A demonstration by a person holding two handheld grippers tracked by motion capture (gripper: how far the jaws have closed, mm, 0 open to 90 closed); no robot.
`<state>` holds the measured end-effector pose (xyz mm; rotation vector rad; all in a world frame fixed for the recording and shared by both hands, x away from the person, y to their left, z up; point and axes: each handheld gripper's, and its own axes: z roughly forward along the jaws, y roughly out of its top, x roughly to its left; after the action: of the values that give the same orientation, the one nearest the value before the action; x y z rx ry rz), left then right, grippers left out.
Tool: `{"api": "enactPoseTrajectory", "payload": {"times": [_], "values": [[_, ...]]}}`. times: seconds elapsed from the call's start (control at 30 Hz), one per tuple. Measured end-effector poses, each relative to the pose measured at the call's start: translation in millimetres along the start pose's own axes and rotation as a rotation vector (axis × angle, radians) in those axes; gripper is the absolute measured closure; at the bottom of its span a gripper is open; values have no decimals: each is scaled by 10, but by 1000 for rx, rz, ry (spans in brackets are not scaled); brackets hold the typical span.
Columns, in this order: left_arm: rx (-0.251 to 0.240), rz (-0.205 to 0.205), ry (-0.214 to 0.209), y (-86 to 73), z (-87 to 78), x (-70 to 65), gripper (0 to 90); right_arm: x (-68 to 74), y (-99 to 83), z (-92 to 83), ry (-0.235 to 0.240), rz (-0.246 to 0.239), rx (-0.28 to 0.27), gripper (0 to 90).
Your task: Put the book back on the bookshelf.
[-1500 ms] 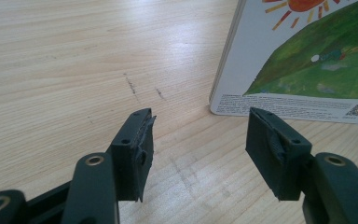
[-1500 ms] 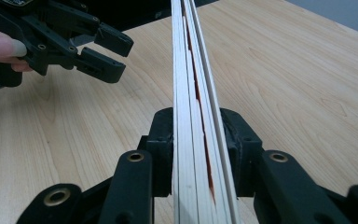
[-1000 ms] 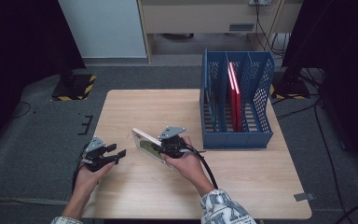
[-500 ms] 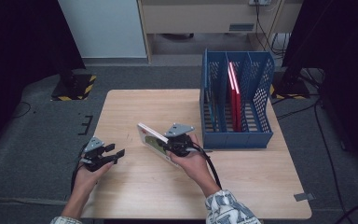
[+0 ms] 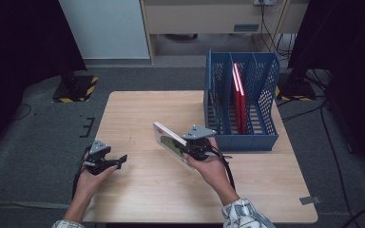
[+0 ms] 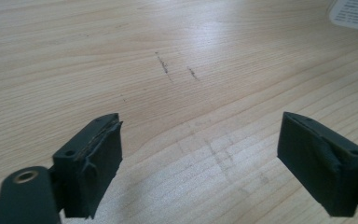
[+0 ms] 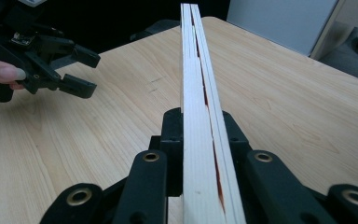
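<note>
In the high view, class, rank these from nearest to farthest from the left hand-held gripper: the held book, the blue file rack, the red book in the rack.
1. Held book: mid-table, clamped in the right hand-held gripper.
2. Blue file rack: on the table's far right.
3. Red book: upright in the rack, farther back.

The left hand-held gripper sits at the near left.

My high view looks forward and down on the whole table (image 5: 138,114) from above the near edge. My left gripper view rides low, looking along its own jaws at bare wood close ahead. My right gripper view looks along its jaws and the book (image 7: 197,93) edge clamped there, facing the left gripper (image 7: 70,65), which the high view shares (image 5: 116,161).
</note>
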<state>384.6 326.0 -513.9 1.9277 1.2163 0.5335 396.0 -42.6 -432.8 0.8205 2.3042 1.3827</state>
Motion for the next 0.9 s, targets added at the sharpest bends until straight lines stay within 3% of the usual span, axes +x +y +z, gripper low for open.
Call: {"api": "enactPoseTrajectory", "payload": {"times": [0.3, 0.9], "values": [[4, 7, -9, -21, 18, 5, 43, -37, -46, -140, -11, 10, -3, 766], [41, 29, 7, -45, 54, -8, 32, -86, -139, -400, -29, 25, -4, 766]]}}
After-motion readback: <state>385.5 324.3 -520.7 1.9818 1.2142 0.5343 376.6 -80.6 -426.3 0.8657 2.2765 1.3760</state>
